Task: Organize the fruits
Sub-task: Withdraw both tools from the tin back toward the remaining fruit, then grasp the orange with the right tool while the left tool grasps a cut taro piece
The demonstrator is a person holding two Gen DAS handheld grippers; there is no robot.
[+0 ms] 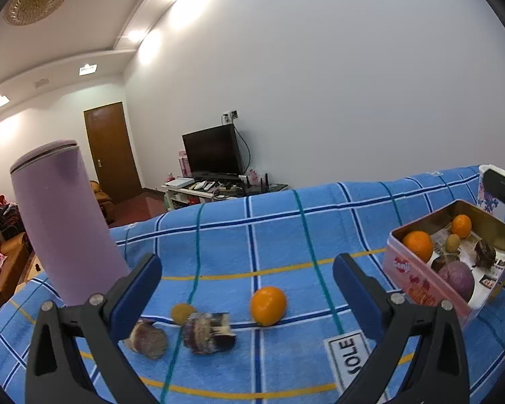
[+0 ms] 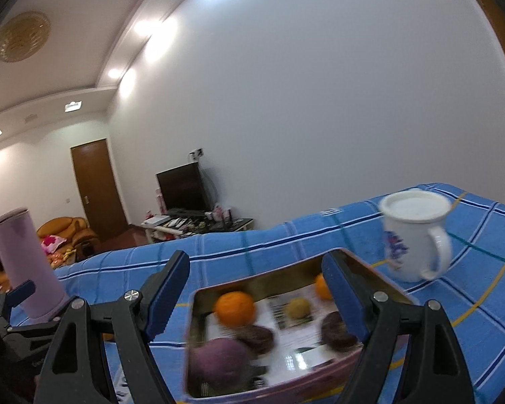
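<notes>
A pink tin box [image 1: 417, 282] stands on the blue checked cloth at the right; it holds two oranges, a purple fruit [image 1: 459, 277], a small yellow-green fruit and dark brown pieces. In the left wrist view, my left gripper [image 1: 247, 281] is open and empty above an orange [image 1: 268, 305], a small yellow fruit [image 1: 181, 313] and two brownish shell-like pieces [image 1: 208, 333] on the cloth. My right gripper [image 2: 256, 284] is open and empty just above the tin [image 2: 198, 346], over its orange [image 2: 235, 308].
A tall lilac tumbler [image 1: 62, 222] stands left of the left gripper. A white lidded mug [image 2: 415, 235] stands behind the tin at the right. The cloth [image 1: 286, 229] ends at a far edge, with a TV and room beyond.
</notes>
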